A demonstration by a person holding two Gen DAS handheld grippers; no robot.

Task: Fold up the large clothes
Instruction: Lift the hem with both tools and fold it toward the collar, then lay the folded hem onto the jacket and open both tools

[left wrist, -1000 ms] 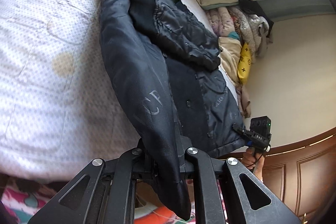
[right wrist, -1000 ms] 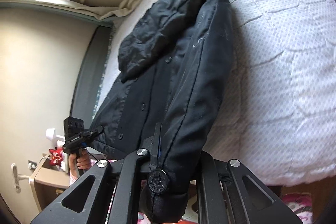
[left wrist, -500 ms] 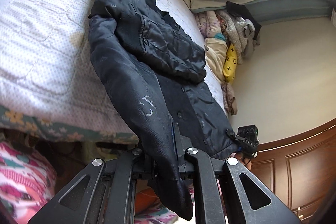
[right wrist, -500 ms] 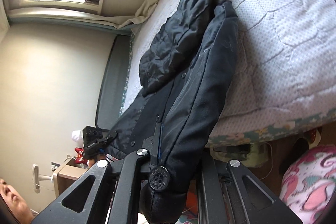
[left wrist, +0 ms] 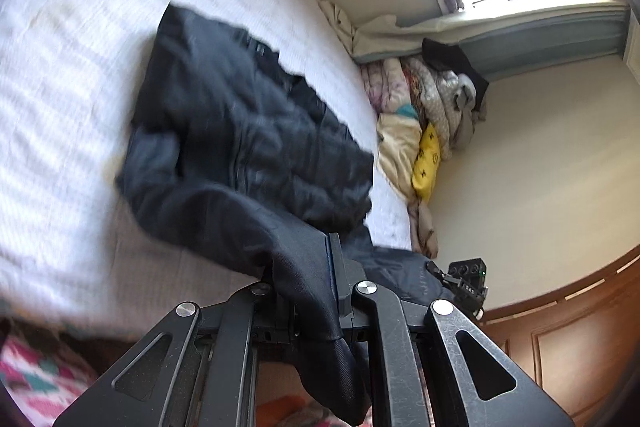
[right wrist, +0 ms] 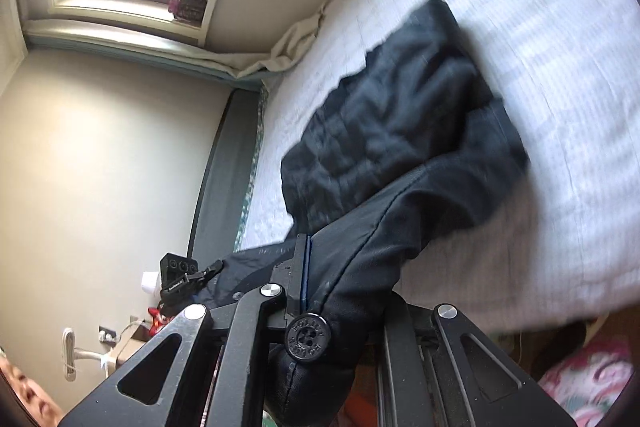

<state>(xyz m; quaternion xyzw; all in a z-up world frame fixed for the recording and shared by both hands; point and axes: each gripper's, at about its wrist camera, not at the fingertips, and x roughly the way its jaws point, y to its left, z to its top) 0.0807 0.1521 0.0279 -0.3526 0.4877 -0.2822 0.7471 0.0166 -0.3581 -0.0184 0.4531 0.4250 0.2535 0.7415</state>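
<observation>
While both my grippers are clamped on the hem end of the black coat [left wrist: 248, 147], its far half lies bunched on the white quilted bed [left wrist: 60, 75]. My left gripper [left wrist: 316, 291] has its fingers pinched shut on a thick fold of twill; my right gripper [right wrist: 320, 291] is closed on the edge beside a big four-hole button [right wrist: 307, 338]. I judge the coat heavy, padded and floppy, its shell a little slick, so it should sag between holds. Hem corners and seamed edges look like the firmest places to grip.
</observation>
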